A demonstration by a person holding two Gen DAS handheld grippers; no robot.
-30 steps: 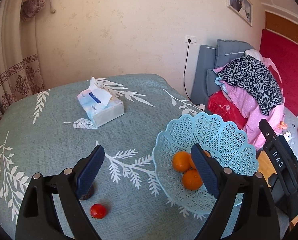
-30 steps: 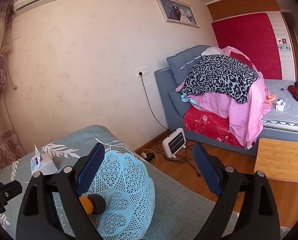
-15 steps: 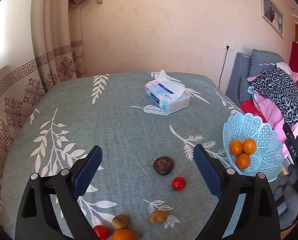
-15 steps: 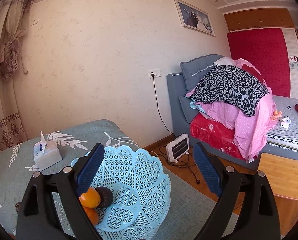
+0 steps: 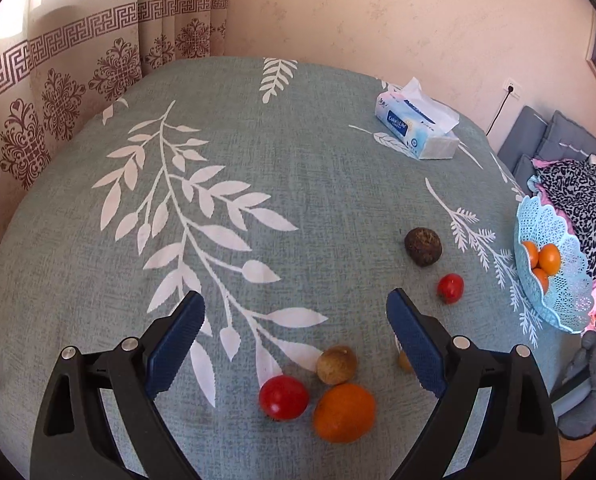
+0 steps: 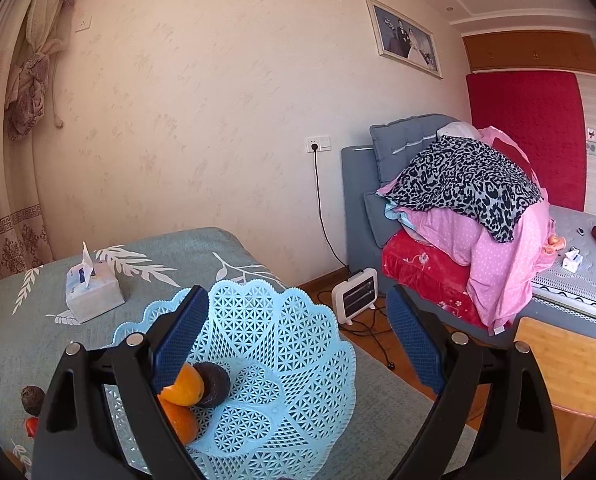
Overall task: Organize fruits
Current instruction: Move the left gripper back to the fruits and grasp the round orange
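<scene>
My left gripper (image 5: 293, 320) is open and empty above the table. Below it lie an orange (image 5: 344, 412), a red tomato (image 5: 283, 396), a tan round fruit (image 5: 336, 364) and a small yellowish fruit (image 5: 402, 361) half hidden by my right finger. Farther right lie a dark brown fruit (image 5: 423, 247) and a second tomato (image 5: 450, 288). The light blue lattice basket (image 5: 566, 304) at the table's right edge holds oranges (image 5: 549, 257). My right gripper (image 6: 295, 332) is open and empty over that basket (image 6: 281, 360), which shows oranges (image 6: 183, 386) and a dark fruit (image 6: 213, 384).
A tissue box (image 5: 416, 128) stands at the table's far right and also shows in the right wrist view (image 6: 91, 292). Curtains (image 5: 57, 80) hang behind the table. A bed with piled bedding (image 6: 470, 208), a small heater (image 6: 356, 294) and a wooden stool (image 6: 570, 360) stand to the right.
My left gripper has swung left and back from the basket, bringing the loose fruits near the table's front under it. My right gripper has stayed over the basket, rising slightly.
</scene>
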